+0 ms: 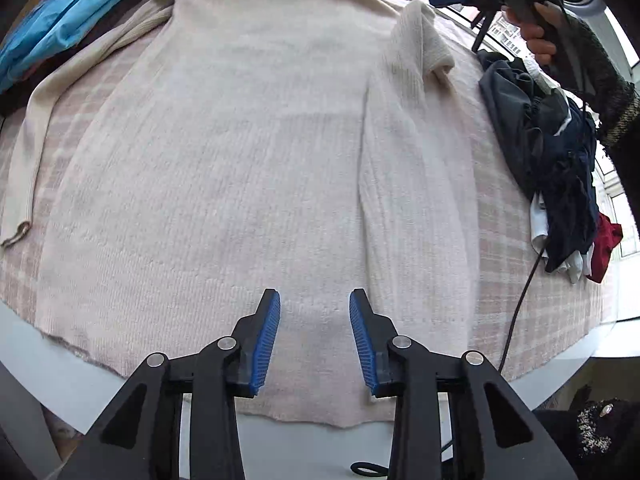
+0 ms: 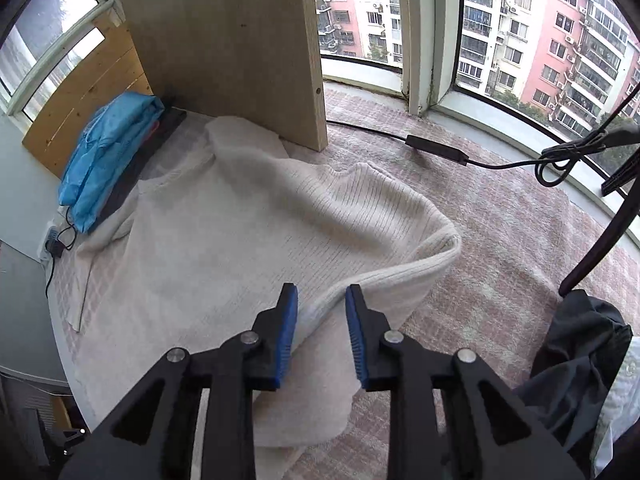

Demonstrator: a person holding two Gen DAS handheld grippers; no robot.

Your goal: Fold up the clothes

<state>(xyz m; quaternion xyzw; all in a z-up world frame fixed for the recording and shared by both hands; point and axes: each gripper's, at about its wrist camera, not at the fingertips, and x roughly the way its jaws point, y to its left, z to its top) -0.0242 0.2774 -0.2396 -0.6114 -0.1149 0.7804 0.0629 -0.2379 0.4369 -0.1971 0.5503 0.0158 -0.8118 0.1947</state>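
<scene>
The cream ribbed sweater [image 1: 248,152] lies flat on the pink checked blanket [image 1: 512,240], both the left gripper [image 1: 315,320] and right gripper [image 2: 321,312] parted and empty above it; soft, limp and stretchy, it likely handles best pinched at hem or cuff.

The left tongs [image 1: 315,300] are seen pointed steeply downward, their blue-padded fingers [image 1: 266,344] parted with nothing gripped between them. The right tongs [image 2: 321,294] are likewise angled downward, their blue pads [image 2: 286,332] set apart and pressing on nothing. In the left wrist view, the right hand [image 1: 538,36] is seen far ahead and to the right of the left tongs, wrapped around the handle of its device, a dark knitted sleeve [image 1: 600,80] covering the forearm behind it.
</scene>
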